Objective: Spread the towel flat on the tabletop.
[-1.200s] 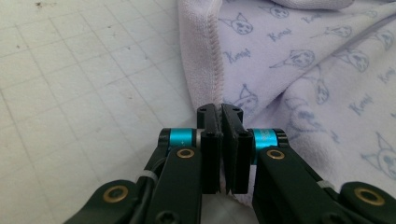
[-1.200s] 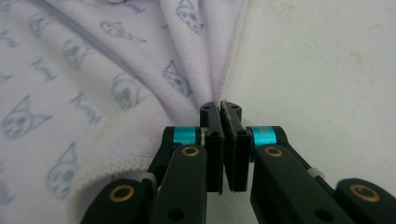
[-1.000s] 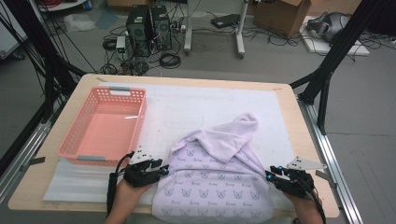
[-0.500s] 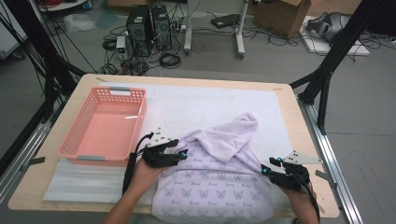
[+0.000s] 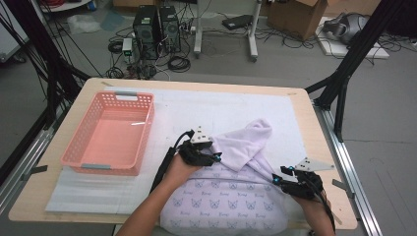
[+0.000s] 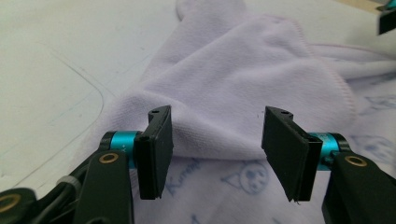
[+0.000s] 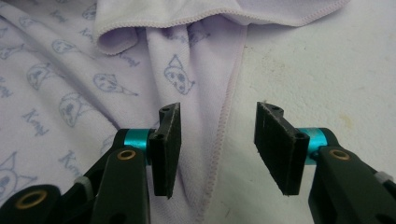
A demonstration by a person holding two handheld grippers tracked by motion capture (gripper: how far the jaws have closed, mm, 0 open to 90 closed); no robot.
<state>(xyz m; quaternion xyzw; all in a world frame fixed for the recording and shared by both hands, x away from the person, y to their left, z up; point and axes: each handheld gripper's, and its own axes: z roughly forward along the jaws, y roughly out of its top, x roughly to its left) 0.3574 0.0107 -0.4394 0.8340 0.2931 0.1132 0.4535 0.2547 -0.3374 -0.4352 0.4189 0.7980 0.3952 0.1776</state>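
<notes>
A lilac towel (image 5: 231,196) with a cat print lies rumpled at the table's near edge, its plain lilac flap (image 5: 246,142) folded over on top. My left gripper (image 5: 216,158) hovers at the flap's left end. In the left gripper view its jaws stand open around the flap's fold (image 6: 224,84) without pressing it, and they have just been opening. My right gripper (image 5: 279,176) sits at the towel's right edge. Its jaws are open too, having just been opening, with the stitched hem (image 7: 219,140) running between them and untouched.
A pink plastic basket (image 5: 110,132) stands empty at the left on a white mat (image 5: 196,105) that covers the wooden table (image 5: 322,147). Computer cases, cables and cardboard boxes lie on the floor beyond the far edge.
My left gripper has travelled right and away from the near edge, from the towel's left side to the folded flap, with its jaws wider. The right gripper has stayed put and spread its jaws.
</notes>
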